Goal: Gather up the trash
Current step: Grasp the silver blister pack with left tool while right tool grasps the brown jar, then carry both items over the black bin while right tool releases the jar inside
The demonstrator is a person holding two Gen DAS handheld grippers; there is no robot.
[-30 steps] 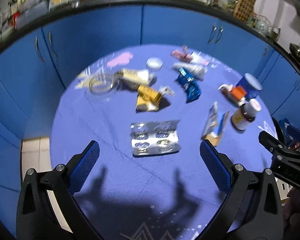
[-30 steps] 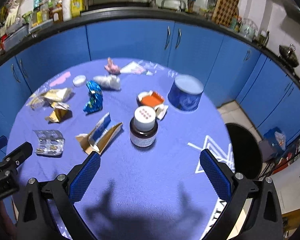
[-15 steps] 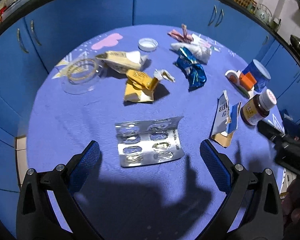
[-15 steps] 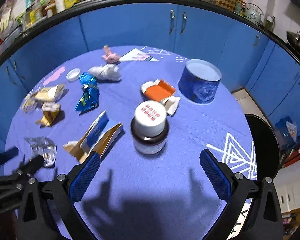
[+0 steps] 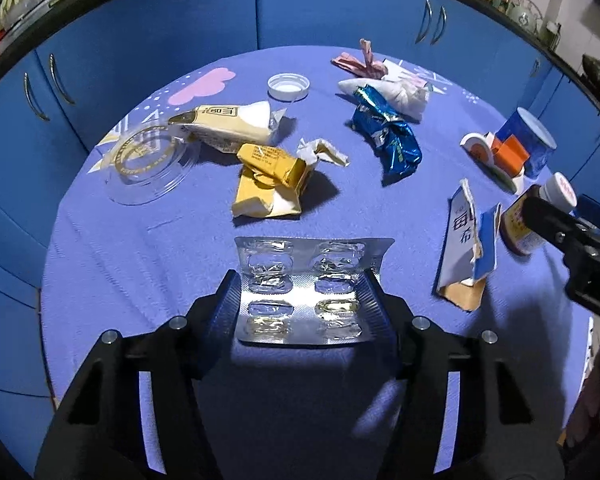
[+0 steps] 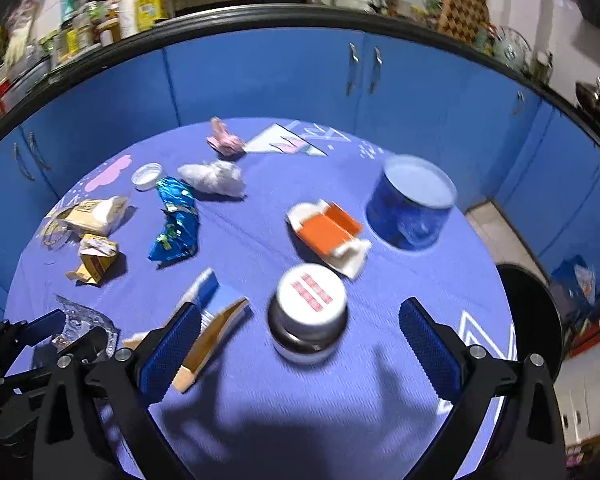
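A silver empty blister pack lies on the blue round table. My left gripper has closed on its two side edges and grips it. The pack also shows in the right wrist view, between the left gripper's fingers. My right gripper is open, its fingers either side of a brown pill bottle with a white cap that stands upright. The bottle also shows in the left wrist view, partly hidden by the right gripper.
Trash on the table: a torn blue and white carton, a yellow wrapper, a blue foil wrapper, a clear lid, a white cap, an orange box. A blue tin stands far right. Blue cabinets ring the table.
My left gripper moved forward and down to the blister pack and shut on it. My right gripper moved closer to the pill bottle and stays open.
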